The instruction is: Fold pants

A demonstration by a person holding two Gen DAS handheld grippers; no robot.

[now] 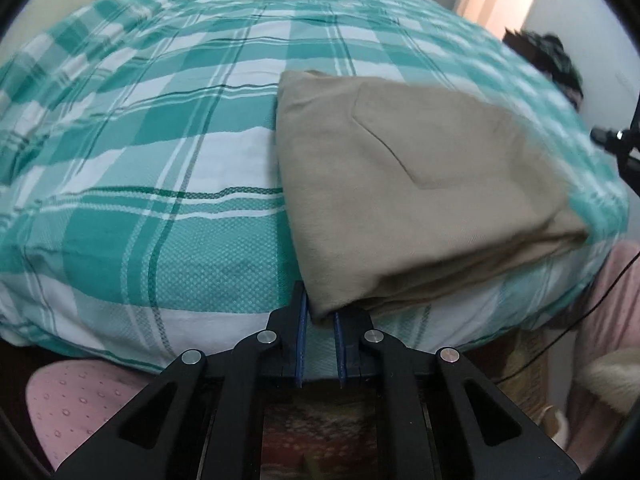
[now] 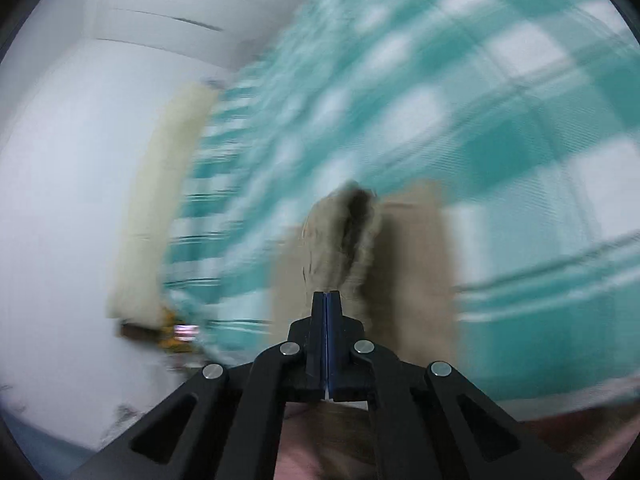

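Observation:
The tan pants (image 1: 420,184) lie folded in a thick stack on the teal and white checked bed (image 1: 160,160), at its right near side. My left gripper (image 1: 320,312) is at the stack's near left corner; its fingers stand a little apart with the corner of the cloth between them. In the blurred right wrist view, my right gripper (image 2: 327,300) has its fingers pressed together and a bunched tan edge of the pants (image 2: 340,236) rises right at their tips. The rest of the pants (image 2: 416,272) lies behind.
A dark object (image 1: 548,60) sits past the bed's far right edge. A black stand (image 1: 624,148) is at the right. Pink cloth (image 1: 80,400) lies below the bed's near edge. A cream pillow (image 2: 160,216) and white wall (image 2: 60,200) show at the left of the right wrist view.

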